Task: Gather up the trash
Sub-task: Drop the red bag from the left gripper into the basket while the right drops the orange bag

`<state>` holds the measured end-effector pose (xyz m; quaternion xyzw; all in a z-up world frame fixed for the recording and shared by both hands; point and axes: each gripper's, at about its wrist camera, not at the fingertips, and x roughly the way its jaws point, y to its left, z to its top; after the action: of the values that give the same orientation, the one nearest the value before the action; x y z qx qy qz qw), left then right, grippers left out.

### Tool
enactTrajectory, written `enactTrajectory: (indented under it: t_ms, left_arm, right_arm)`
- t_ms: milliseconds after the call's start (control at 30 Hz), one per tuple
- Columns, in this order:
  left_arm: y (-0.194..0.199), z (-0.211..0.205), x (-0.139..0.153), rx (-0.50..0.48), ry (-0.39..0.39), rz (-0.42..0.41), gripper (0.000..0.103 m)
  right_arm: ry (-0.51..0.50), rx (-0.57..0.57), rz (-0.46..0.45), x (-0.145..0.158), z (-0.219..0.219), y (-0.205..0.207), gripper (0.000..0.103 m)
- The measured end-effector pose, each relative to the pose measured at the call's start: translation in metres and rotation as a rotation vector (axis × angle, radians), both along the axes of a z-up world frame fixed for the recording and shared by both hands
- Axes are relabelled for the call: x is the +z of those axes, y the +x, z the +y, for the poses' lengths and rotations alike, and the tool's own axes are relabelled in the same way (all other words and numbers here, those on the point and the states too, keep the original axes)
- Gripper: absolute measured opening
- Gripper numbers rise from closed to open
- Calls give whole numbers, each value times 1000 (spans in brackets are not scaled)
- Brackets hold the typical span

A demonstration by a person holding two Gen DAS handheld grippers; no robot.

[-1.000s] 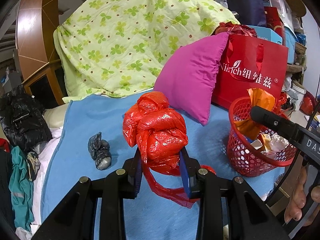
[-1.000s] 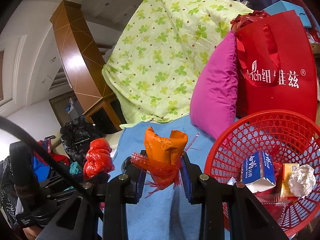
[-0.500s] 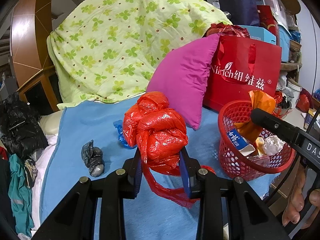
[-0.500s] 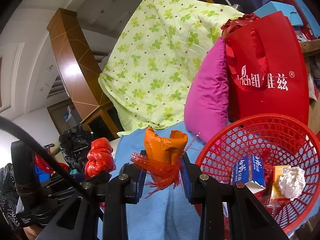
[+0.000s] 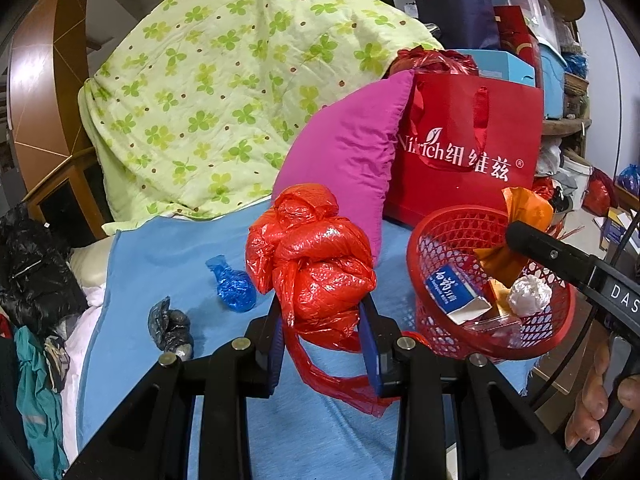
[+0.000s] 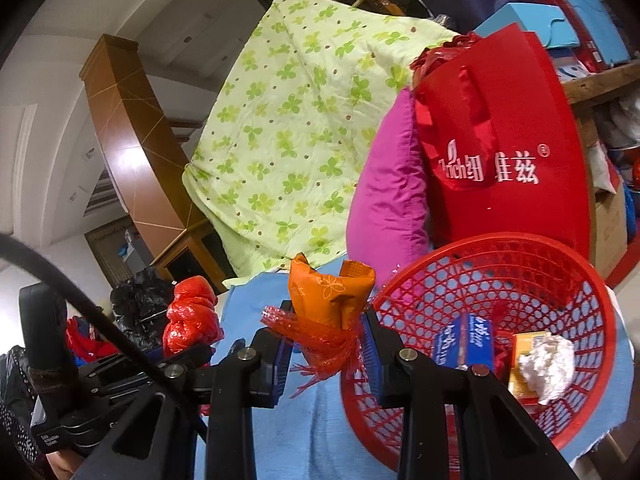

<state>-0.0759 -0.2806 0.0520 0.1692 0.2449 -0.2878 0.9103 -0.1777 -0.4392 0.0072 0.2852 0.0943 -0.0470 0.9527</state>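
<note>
My left gripper (image 5: 322, 328) is shut on a crumpled red plastic bag (image 5: 312, 264) and holds it above the blue sheet (image 5: 168, 256). My right gripper (image 6: 326, 344) is shut on an orange packet (image 6: 330, 292) with red netting, at the left rim of the red mesh basket (image 6: 560, 280). The basket also shows in the left wrist view (image 5: 448, 240), holding a blue-white carton (image 5: 454, 290) and a white paper ball (image 5: 528, 294). A blue wad (image 5: 234, 286) and a dark grey wad (image 5: 170, 326) lie on the sheet.
A magenta pillow (image 5: 348, 160) and a red paper bag (image 5: 468, 152) stand behind the basket. A green clover quilt (image 5: 224, 92) is piled at the back. Black and teal clothes (image 5: 32, 280) lie off the sheet's left edge.
Both grippers have shifted toward the basket, which now looks nearer. The blue wad has come into the left wrist view. Both grips are unchanged.
</note>
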Motion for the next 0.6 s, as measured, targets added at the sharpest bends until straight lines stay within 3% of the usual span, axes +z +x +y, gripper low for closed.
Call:
enactTrajectory:
  t_ms: [600]
  left_arm:
    - [-14, -32, 7, -70, 9, -23, 36]
  right_arm:
    - [54, -67, -27, -3, -28, -26, 34]
